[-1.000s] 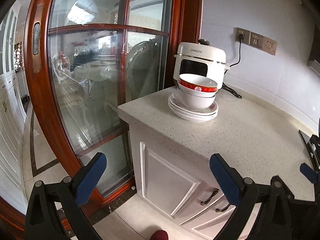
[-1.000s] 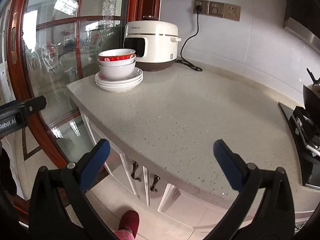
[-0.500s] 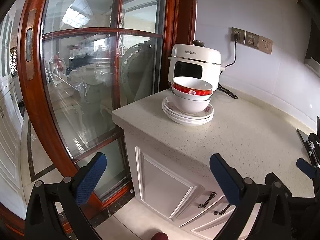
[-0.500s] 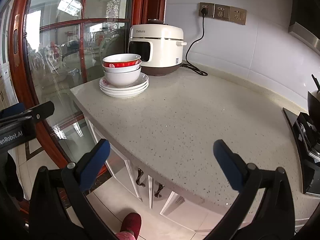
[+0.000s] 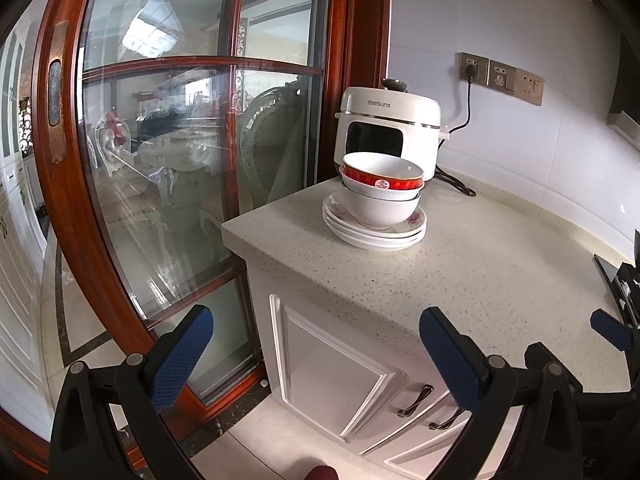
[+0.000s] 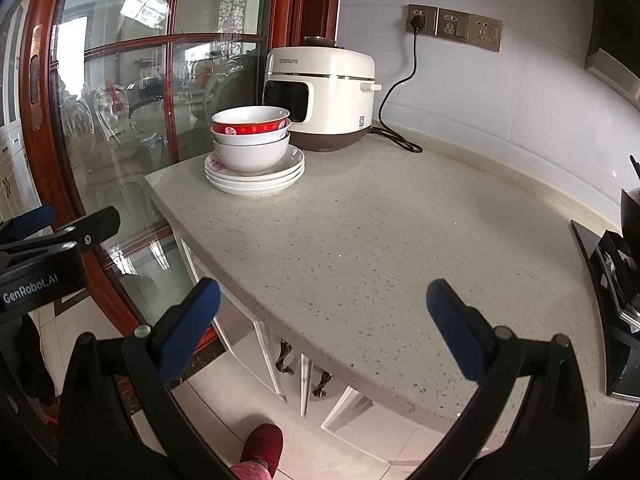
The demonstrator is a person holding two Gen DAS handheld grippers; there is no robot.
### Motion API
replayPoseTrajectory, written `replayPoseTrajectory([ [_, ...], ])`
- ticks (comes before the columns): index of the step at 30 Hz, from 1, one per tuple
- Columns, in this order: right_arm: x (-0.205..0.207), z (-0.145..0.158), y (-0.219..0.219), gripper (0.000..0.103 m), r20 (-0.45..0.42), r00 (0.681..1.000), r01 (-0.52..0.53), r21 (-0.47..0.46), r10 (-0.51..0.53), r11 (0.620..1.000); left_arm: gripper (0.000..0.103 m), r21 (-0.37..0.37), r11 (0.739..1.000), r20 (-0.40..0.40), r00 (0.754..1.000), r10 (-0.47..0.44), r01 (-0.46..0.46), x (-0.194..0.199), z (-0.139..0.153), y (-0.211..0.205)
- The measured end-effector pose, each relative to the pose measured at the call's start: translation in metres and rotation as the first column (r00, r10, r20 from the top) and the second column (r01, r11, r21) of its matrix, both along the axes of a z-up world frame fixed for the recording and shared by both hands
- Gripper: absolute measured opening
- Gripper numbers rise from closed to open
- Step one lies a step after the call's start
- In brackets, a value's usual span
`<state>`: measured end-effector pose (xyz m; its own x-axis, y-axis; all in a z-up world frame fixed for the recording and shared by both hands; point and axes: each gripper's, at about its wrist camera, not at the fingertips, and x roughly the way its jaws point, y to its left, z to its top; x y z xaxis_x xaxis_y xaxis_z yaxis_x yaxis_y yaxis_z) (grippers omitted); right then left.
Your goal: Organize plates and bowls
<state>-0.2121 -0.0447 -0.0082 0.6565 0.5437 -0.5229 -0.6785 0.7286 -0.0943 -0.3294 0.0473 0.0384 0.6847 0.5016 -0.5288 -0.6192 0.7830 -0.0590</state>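
A stack of white plates sits at the counter's far left corner, with nested bowls on top. The lowest is a white bowl, and a red-banded bowl sits higher in the nest. My left gripper is open and empty, held off the counter's front left corner, well short of the stack. My right gripper is also open and empty, over the counter's front edge. The left gripper's body shows at the left of the right wrist view.
A cream rice cooker stands behind the stack, its cord plugged into wall sockets. A wood-framed glass door borders the counter on the left. A black stove is at the right edge. A red slipper shows on the floor.
Both grippers have drifted a little closer to the counter and the stack, which now looks larger. Both stay open and empty. The dishes have not moved.
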Motion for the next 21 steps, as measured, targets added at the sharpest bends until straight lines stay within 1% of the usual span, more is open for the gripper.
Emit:
replayPoseTrajectory([
  [21, 0.0015, 0.002, 0.0012, 0.103, -0.006, 1.0, -0.007, 0.001, 0.007, 1.0, 0.103, 0.022, 0.999, -0.019, 0.999, -0.029, 0.029, 0.0041, 0.001, 0.0005],
])
